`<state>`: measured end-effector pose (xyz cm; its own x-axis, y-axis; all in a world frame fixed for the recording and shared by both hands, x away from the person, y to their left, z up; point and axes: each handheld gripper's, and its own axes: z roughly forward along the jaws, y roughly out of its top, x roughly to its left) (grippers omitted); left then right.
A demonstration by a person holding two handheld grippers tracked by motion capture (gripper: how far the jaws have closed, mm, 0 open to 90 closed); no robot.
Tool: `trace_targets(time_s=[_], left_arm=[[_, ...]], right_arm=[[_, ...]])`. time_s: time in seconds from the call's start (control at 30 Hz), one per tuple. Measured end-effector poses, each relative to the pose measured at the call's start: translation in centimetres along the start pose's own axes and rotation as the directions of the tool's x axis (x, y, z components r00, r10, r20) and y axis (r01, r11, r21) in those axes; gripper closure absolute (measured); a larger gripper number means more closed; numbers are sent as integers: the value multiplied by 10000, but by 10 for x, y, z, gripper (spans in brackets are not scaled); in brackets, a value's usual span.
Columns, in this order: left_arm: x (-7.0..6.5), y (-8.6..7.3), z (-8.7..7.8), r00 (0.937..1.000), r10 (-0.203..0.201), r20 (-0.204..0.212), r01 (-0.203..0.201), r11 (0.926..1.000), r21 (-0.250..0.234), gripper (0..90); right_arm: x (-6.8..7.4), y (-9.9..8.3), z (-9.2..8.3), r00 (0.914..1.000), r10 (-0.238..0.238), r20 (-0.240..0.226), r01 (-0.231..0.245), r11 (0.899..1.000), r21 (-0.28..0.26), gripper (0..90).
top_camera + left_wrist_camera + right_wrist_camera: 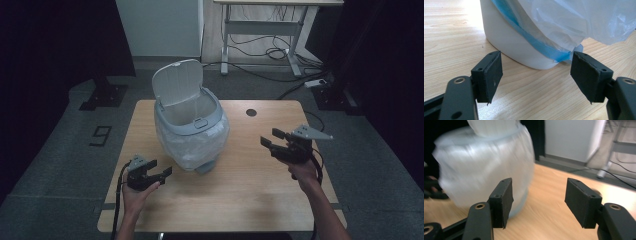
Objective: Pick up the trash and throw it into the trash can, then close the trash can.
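A small white bin point(192, 131) stands in the middle of the worktop point(250, 195), a little to the far side. Its lid point(178, 82) is flipped up and a thin plastic liner point(197, 145) hangs over the outside, with a blue edge point(541, 47) near the base.

The left hand-held gripper point(159, 170) is low at the near left of the bin. Its jaws are spread and grasp nothing; in the left gripper view the pads point(492, 77) stand just before the bin's foot, apart from it. The right hand-held gripper point(272, 138) is at the right, well apart from the bin, pointing toward it. Its jaws are also released and empty, and the right gripper view is blurred.

I judge that both hands prepare to take the liner or the bin. Some things could go wrong:
- The liner is thin and loose, so a pad could catch only one fold and tear it.
- The bin looks light, so a push from one side only could slide or tip it.
- The raised lid could fall shut if the bin is shaken.
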<state>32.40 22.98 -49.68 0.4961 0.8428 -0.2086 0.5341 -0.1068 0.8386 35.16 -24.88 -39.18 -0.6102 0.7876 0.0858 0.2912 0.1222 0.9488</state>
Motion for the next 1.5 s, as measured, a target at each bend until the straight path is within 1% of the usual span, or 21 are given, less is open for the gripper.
trace_targets(time_s=[0.1,0.2,0.33,0.43,0.47,0.5,0.57,0.63,0.77,0.83,0.97,1.1,1.2,1.37,1.5], left_arm=[[0,0,-1,10000,-20,-33,20,10000,-20,255],[0,0,-1,10000,-50,-32,50,10000,-26,254],[1,1,-2,10000,-81,-36,81,10000,-52,255],[1,2,-4,9999,-84,-59,83,9999,-122,255],[0,3,-5,10000,-66,-60,65,9999,-156,255],[0,4,-6,10000,-42,-69,40,9998,-196,255],[-1,5,-8,10000,-4,-87,1,9996,-265,255],[-1,6,-10,10000,-42,-73,40,9994,-341,255],[-1,9,-13,10000,-19,-47,17,9989,-477,248],[-2,11,-14,10000,56,-55,-59,9985,-547,247],[-5,17,-19,9998,168,-61,-173,9971,-746,245],[-8,23,-26,9998,203,-35,-206,9956,-914,242],[-10,28,-33,9997,246,9,-244,9942,-1045,230],[-13,42,-43,9991,430,32,-421,9900,-1347,215],[-15,52,-53,9984,560,105,-535,9843,-1685,198]], right_arm=[[-6,-28,-6,9997,214,152,-218,9995,250,383],[-10,-50,-10,9987,451,254,-461,9980,421,381],[-13,-76,-11,9969,657,426,-685,9954,673,380],[-14,-91,-9,9960,794,415,-829,9922,926,377],[-15,-95,-7,9962,771,396,-813,9899,1163,371],[-15,-98,-7,9963,732,441,-782,9890,1254,370],[-17,-102,-7,9955,851,417,-897,9880,1257,373],[-17,-105,-6,9952,855,477,-912,9868,1335,372],[-19,-108,-9,9943,910,560,-976,9869,1285,373],[-20,-110,-11,9938,926,612,-998,9867,1283,373],[-23,-117,-12,9925,991,719,-1083,9846,1373,373],[-25,-122,-13,9897,1181,810,-1285,9819,1393,373],[-27,-123,-13,9896,1068,968,-1203,9820,1459,372],[-30,-124,-15,9877,1109,1103,-1263,9814,1445,372],[-32,-127,-15,9861,1232,1111,-1391,9791,1487,372]])
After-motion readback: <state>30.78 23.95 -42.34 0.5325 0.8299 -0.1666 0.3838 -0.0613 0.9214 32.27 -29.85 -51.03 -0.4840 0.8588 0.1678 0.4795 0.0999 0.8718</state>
